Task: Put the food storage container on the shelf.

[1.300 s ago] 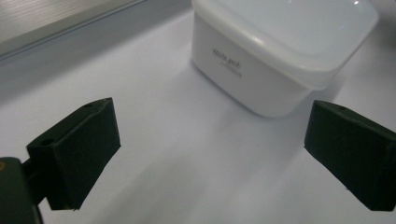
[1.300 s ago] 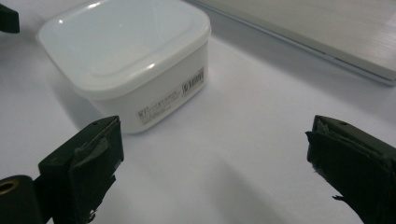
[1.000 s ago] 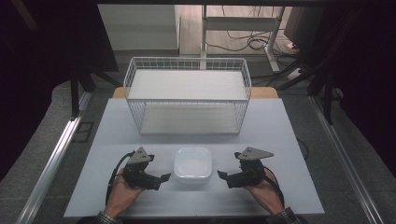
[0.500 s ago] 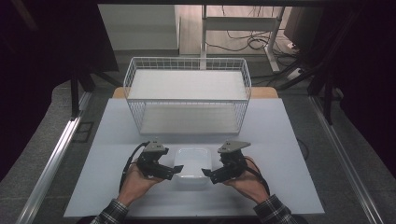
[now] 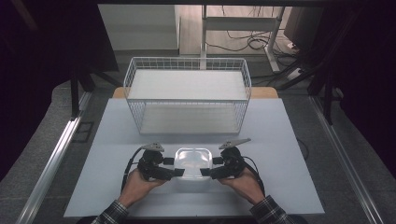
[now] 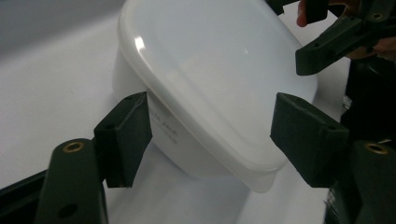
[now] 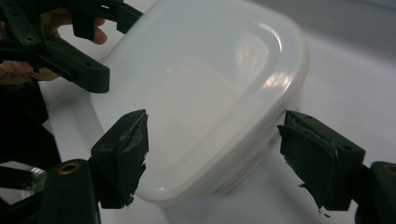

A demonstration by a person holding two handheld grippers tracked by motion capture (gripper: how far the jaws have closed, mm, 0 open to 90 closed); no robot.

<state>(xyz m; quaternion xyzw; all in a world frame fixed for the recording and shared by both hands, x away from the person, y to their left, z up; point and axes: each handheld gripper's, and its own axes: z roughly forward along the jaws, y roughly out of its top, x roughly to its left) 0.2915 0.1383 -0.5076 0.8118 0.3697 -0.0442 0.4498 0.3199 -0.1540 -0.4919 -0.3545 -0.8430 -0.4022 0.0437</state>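
Your left gripper [image 5: 173,167] sat at the nine o'clock side of the white lidded container [image 5: 192,161], and your right gripper [image 5: 209,167] at its three o'clock side, both low over the pale table [image 5: 289,154]. Both pairs of jaws had just been closing, with the container between them. In the left gripper view one pad [image 6: 126,135] lay against the container's wall [image 6: 163,135], while the other pad [image 6: 306,135] stood just off the lid's rim, so that grip was not yet clenched. In the right gripper view both pads [image 7: 123,151] stood beside the lid [image 7: 201,88] with a sliver of space on each side, the jaws unclenched around it. The container rested on the table near its six o'clock edge, between your two hands, lid on. A white wire basket [image 5: 187,93] stood well apart from it at twelve o'clock.
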